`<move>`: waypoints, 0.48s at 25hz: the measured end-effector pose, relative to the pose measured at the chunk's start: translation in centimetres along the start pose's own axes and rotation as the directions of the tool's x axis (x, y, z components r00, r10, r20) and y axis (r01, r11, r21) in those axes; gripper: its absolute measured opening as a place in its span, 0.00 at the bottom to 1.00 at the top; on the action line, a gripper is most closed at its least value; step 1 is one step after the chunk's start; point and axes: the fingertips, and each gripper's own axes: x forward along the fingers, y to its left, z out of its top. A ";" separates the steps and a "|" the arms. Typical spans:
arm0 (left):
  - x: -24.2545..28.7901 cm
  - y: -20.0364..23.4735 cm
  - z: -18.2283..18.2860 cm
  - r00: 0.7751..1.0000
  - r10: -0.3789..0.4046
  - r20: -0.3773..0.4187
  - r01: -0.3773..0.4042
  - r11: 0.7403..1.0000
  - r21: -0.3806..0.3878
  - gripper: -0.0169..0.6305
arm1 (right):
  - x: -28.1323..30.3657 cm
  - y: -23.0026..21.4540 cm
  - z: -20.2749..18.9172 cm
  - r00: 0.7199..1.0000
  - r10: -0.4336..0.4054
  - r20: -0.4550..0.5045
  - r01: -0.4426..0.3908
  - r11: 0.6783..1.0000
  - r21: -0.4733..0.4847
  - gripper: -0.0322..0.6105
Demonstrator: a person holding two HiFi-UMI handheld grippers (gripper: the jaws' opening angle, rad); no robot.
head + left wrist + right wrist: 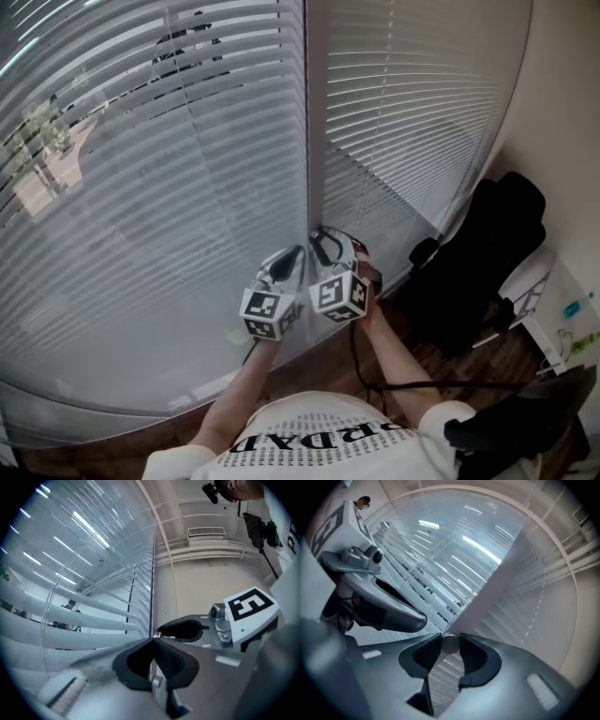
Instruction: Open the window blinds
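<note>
The window blinds [169, 187] fill the wall in two panels, one on each side of a vertical mullion [317, 112]. This mullion is the reference for all positions below.

1. Left panel: slats hang full length. Toward the far upper corner from the mullion, the gaps between slats show trees and paving outside.
2. Right panel [412, 103]: slats lie flatter and read as an almost unbroken pale sheet.
3. A black chair [478, 262] stands on the wood floor, right of the mullion, beyond the bottom corner of the right panel.
4. The person stands facing the foot of the mullion in a white printed shirt [319, 436], both forearms raised toward it.
5. The left gripper [152, 640] is held near the foot of the mullion on the left-panel side. It points at the blinds. Its jaws are clenched, pad tips meeting. Whether anything thin lies between them cannot be made out.
6. The right gripper [450, 638] is held just beside the left one, directly in front of the mullion. Its jaws are grasping a small round grey knob [450, 645], one pad pressed against each side.
7. The two marker cubes [270, 314] [339, 295] sit close together, nearly touching, at the rear of the grippers.
</note>
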 end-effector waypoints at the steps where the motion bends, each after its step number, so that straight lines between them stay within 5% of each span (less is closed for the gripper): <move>1: 0.1 0.0 0.0 1.000 -0.001 -0.001 0.001 1.000 -0.001 0.01 | 0.0 -0.1 0.0 1.000 -0.001 0.001 0.001 1.000 0.013 0.26; 12: 0.6 -0.1 1.0 1.000 -0.005 -0.001 0.005 1.000 0.001 0.01 | 0.1 -1.0 0.4 1.000 0.019 0.024 -0.026 0.951 0.308 0.26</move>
